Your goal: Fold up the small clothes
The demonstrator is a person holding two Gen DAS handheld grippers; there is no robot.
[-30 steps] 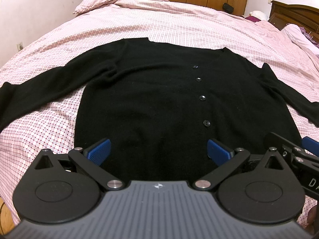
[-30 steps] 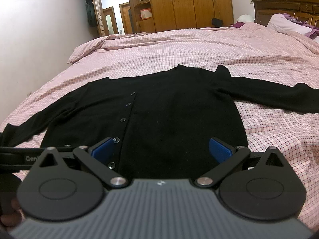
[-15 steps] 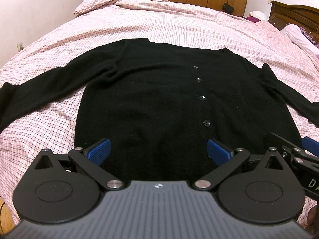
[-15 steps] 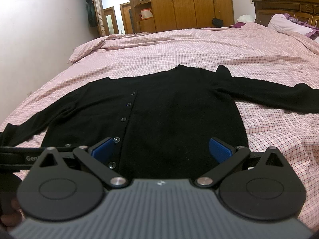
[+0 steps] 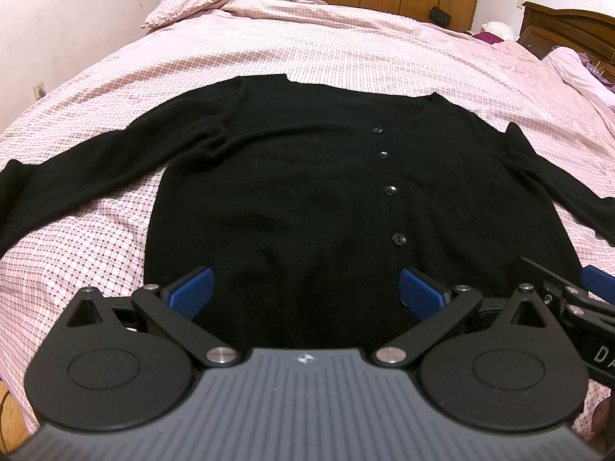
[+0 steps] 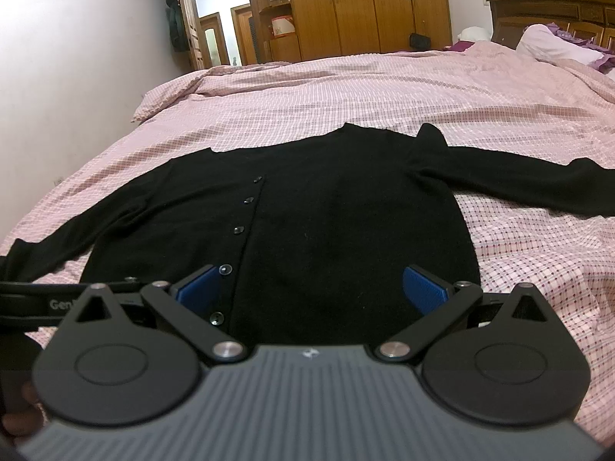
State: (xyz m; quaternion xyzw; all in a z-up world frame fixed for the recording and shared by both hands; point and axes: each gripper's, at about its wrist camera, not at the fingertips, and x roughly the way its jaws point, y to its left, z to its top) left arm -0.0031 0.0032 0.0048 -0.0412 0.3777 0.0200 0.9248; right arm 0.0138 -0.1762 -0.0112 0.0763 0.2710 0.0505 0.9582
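A black buttoned cardigan [image 5: 292, 192] [image 6: 346, 223] lies flat on the bed, front up, both sleeves spread out to the sides and its hem toward me. My left gripper [image 5: 305, 294] hovers open just above the hem, left of the button row. My right gripper [image 6: 311, 294] is open too, over the hem to the right of the buttons. Nothing sits between either pair of blue pads. The right gripper's fingers [image 5: 597, 280] show at the left wrist view's right edge, and the left gripper's body [image 6: 46, 299] shows at the right wrist view's left edge.
The pink checked bedspread [image 5: 346, 50] [image 6: 384, 92] covers a wide bed. A white wall [image 5: 77, 19] runs along the left. Wooden wardrobes [image 6: 365, 4] stand at the far end, and a carved headboard [image 6: 557, 11] with pillows [image 6: 553, 48] is at the right.
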